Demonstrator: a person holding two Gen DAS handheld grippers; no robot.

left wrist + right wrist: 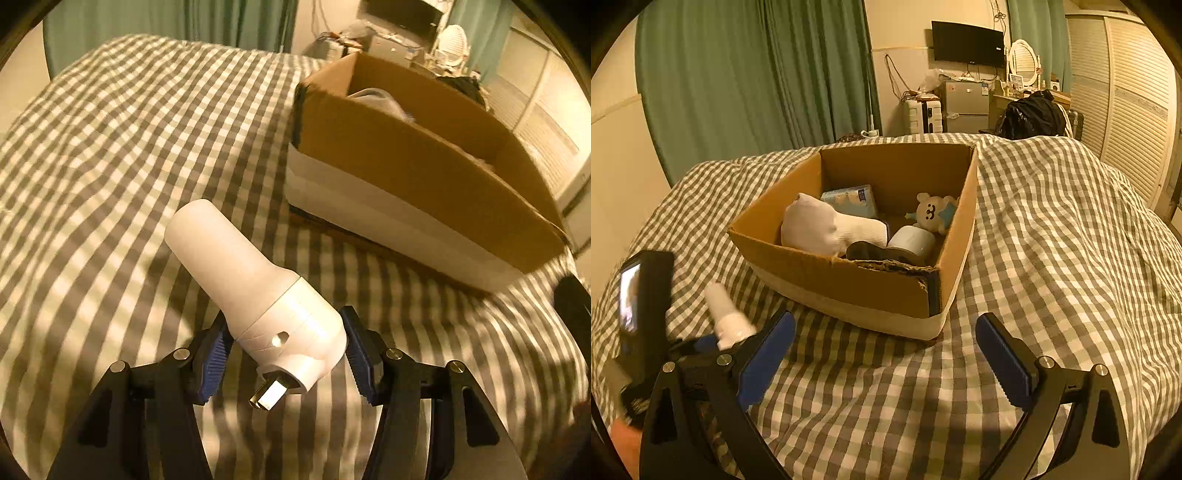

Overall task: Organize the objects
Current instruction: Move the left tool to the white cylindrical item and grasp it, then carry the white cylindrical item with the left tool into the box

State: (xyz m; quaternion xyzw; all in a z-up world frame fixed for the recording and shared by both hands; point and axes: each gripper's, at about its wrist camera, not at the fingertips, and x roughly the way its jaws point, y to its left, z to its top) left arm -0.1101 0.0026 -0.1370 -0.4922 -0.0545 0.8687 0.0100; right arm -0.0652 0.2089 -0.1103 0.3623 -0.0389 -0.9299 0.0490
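My left gripper (286, 343) is shut on a white plug-in device (255, 291) with metal prongs at its base, and holds it above the checked bedspread. The device also shows in the right wrist view (726, 317), at the lower left. A cardboard box (417, 162) stands on the bed to the device's right. In the right wrist view the box (849, 284) holds a white sock (827, 227), a tissue pack (853, 199), a small plush toy (934, 212), a white roll (912, 240) and a dark item. My right gripper (884, 354) is open and empty in front of the box.
The grey and white checked bedspread (1052, 229) covers the whole bed. Green curtains (757, 74) hang behind it. A TV (967, 42), a small fridge (964, 105), a mirror and a louvred wardrobe (1137, 110) stand at the far wall.
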